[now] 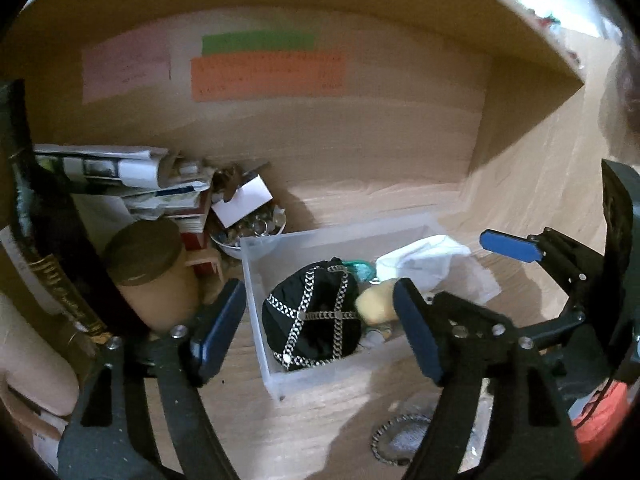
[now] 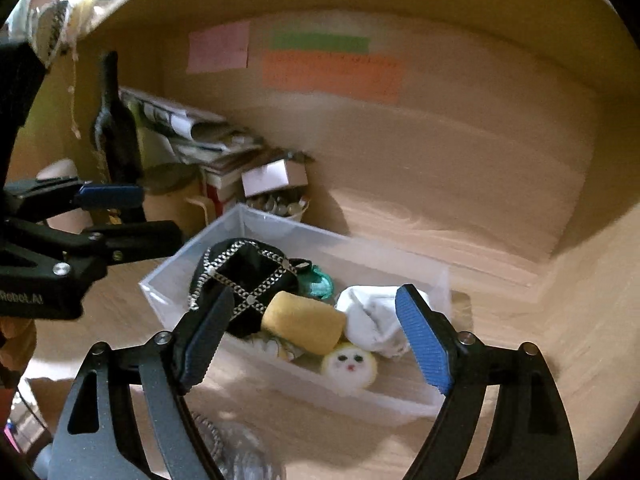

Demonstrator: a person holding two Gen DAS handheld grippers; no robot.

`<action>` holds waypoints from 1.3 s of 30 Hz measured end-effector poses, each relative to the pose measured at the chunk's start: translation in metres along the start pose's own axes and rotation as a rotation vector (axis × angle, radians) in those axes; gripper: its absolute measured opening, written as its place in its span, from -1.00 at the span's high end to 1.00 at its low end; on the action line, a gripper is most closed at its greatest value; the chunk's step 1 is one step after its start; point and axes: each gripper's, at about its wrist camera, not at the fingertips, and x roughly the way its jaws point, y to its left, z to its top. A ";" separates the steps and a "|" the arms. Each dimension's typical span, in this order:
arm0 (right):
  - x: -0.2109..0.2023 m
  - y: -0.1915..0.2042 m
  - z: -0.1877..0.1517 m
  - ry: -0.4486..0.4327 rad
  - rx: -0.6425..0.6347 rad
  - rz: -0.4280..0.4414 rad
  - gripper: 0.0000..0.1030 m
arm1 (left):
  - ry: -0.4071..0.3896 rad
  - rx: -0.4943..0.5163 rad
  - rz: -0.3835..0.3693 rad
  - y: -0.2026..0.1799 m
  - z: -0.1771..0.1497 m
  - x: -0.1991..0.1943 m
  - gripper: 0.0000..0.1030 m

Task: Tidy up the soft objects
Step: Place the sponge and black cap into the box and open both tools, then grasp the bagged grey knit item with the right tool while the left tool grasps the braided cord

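Note:
A clear plastic bin (image 1: 256,280) (image 2: 436,280) sits on the wooden desk. It holds a black cap with silver chains (image 1: 312,316) (image 2: 244,276), a yellow sponge (image 1: 376,304) (image 2: 304,320), a white cloth (image 1: 420,260) (image 2: 376,316), a teal item (image 2: 320,280) and a round yellow face toy (image 2: 348,364). My left gripper (image 1: 316,332) is open and empty, just in front of the bin. My right gripper (image 2: 316,340) is open and empty, above the bin's near side. Its blue pad (image 1: 508,244) shows in the left wrist view.
At the back left stand a dark bottle (image 2: 116,128), a jar with a brown lid (image 1: 152,268), stacked papers (image 1: 120,176), a small white box (image 1: 244,200) and a bowl of small shiny items (image 1: 256,228). A chain-trimmed grey item (image 1: 400,440) lies on the desk in front.

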 end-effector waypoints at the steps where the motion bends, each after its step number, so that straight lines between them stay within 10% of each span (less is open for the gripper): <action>1: -0.006 -0.002 -0.001 -0.007 0.003 0.005 -0.59 | -0.006 -0.004 -0.006 0.000 -0.003 -0.007 -0.53; 16: -0.041 -0.003 -0.056 0.031 0.051 -0.008 -0.65 | 0.138 0.017 -0.032 -0.003 -0.080 -0.012 -0.56; 26: -0.018 0.004 -0.101 0.144 0.062 0.038 -0.65 | 0.335 0.008 -0.090 -0.010 -0.121 0.032 0.00; 39: -0.001 0.018 -0.112 0.252 0.068 0.145 -0.64 | 0.366 0.094 -0.065 -0.029 -0.122 0.052 0.26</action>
